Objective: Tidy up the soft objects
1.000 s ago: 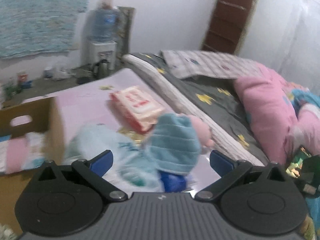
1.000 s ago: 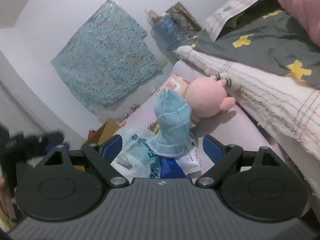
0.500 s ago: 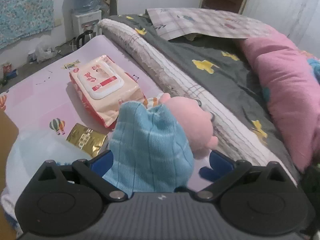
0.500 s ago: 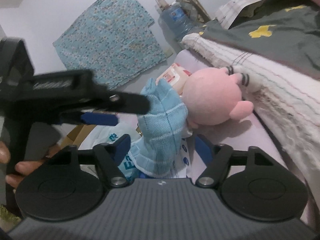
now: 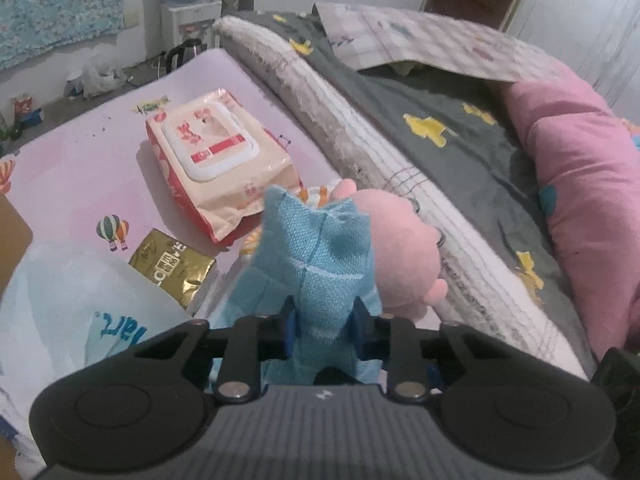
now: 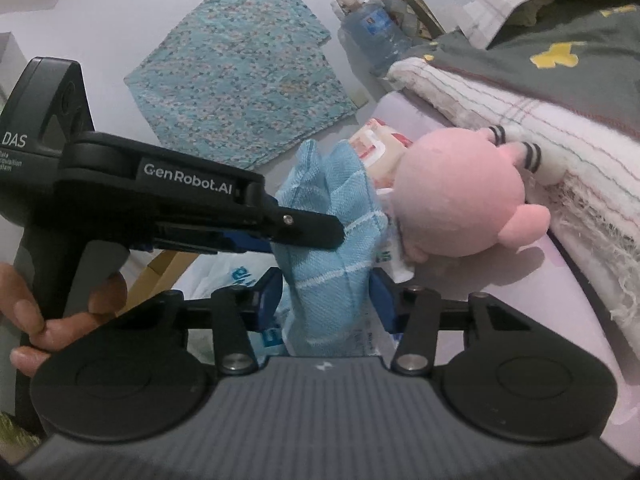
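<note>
Both grippers at the blue cloth dress of a pink plush doll. The doll (image 5: 400, 248) lies on the pink mat (image 5: 80, 168), its head against the folded white blanket (image 5: 360, 128) on the right; a wet-wipes pack (image 5: 216, 168) sits beyond it, a gold sachet (image 5: 172, 272) and a thin plastic bag (image 5: 80, 312) to the left. The left gripper (image 5: 322, 326) is pinched tight on a gathered fold of the dress (image 5: 320, 256). The right gripper (image 6: 326, 294) has just been closing; in the right wrist view its blue pads (image 6: 270, 290) now press the lower part of the dress (image 6: 336, 216), just below the left gripper's fingers (image 6: 304, 232). The doll is probably about to be lifted. For a good lift, both grips should take several layers of cloth rather than one edge, and both hands should rise together so that the heavier head does not swing or pull the dress free. The bag beneath should stay behind; a slow first lift shows whether it clings.
</note>
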Motion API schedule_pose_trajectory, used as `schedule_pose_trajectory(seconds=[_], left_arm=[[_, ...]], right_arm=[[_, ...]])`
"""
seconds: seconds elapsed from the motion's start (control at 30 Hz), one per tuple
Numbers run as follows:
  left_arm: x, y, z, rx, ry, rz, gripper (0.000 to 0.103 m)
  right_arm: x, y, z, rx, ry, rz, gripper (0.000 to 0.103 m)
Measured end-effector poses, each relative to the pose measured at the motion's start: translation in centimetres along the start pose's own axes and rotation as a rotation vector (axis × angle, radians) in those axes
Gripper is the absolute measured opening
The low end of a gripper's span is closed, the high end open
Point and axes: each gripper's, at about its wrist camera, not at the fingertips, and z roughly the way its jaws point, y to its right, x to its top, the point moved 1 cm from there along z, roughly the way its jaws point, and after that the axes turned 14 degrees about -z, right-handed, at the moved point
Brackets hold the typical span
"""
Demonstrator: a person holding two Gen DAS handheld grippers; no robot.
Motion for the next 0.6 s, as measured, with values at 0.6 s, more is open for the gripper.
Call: schedule_pose_trajectory(seconds=[0.6], left_arm=[[-9.4, -0.4, -13.2, -0.382, 0.063, -0.085, 0.023]], right_arm=[[-1.7, -9.5, -15.4, 0.033, 0.108, -0.209, 0.049]])
